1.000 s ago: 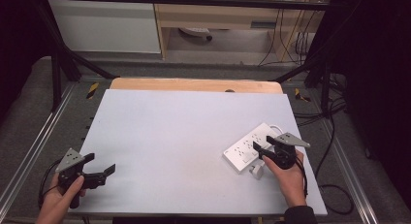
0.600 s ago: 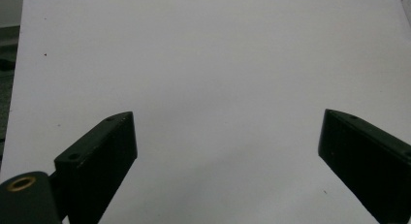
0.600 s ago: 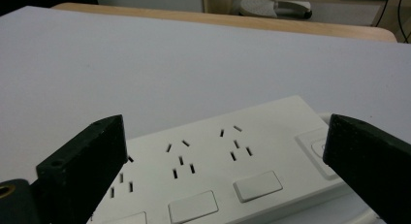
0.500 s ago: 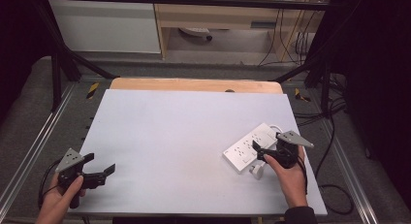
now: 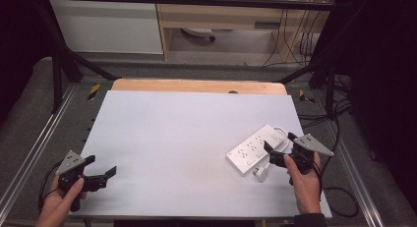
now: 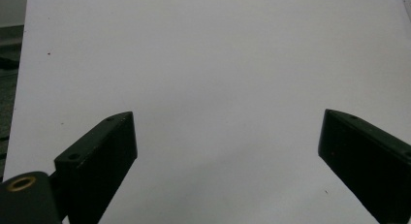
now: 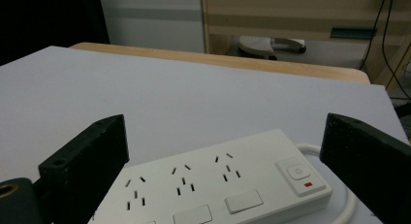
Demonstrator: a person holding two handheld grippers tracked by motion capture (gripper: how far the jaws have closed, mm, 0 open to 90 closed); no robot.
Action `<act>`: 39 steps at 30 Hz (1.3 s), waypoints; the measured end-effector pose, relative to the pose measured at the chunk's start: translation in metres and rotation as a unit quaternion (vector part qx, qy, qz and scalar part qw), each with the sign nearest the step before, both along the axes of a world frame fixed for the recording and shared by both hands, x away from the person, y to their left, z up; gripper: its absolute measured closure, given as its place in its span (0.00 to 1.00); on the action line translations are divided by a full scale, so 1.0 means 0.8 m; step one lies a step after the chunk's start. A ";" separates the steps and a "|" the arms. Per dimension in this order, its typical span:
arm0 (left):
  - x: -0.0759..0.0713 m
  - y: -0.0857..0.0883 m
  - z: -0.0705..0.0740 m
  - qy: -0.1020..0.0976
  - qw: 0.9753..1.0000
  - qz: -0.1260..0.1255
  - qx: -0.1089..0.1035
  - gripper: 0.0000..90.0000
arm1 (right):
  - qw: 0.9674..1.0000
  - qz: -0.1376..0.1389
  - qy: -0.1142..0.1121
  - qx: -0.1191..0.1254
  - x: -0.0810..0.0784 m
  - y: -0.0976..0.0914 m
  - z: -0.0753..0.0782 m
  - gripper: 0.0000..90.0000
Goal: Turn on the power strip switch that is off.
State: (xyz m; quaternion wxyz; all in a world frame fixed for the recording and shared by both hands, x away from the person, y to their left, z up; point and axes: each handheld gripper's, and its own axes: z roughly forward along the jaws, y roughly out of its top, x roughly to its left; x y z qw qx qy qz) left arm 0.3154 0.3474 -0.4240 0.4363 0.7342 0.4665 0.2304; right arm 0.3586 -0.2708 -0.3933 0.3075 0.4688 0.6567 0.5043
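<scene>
- Lying at the white table's right side is one white power strip, showing three socket groups and a switch.
- Both grippers, left and right, are gaping empty.

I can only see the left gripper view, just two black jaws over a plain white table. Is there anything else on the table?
Observer: Yes, a white power strip lies near the table's right edge.
Operator: Is the other gripper near it?
Observer: The right gripper is right at the strip, jaws wide apart, gripping nothing.
Operator: Does the strip have a button?
Observer: Yes, a switch at one end, with a small red mark beside it.
Operator: Is it plugged in?
Observer: No, its plug lies loose on the table.
</scene>
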 end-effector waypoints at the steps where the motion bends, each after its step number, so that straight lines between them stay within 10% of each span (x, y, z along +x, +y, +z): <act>1: 0.000 0.000 0.000 0.000 1.000 -0.001 0.001 0.08 | 1.000 -0.003 -0.004 0.001 -0.002 -0.001 0.001 0.04; 25: 0.000 0.001 0.000 0.000 1.000 0.003 -0.004 0.08 | 1.000 -0.020 0.010 -0.010 -0.039 -0.052 -0.025 0.06; 39: 0.000 0.000 0.000 0.000 1.000 0.003 -0.003 0.08 | 0.993 -0.013 0.105 -0.047 -0.039 -0.065 -0.064 0.06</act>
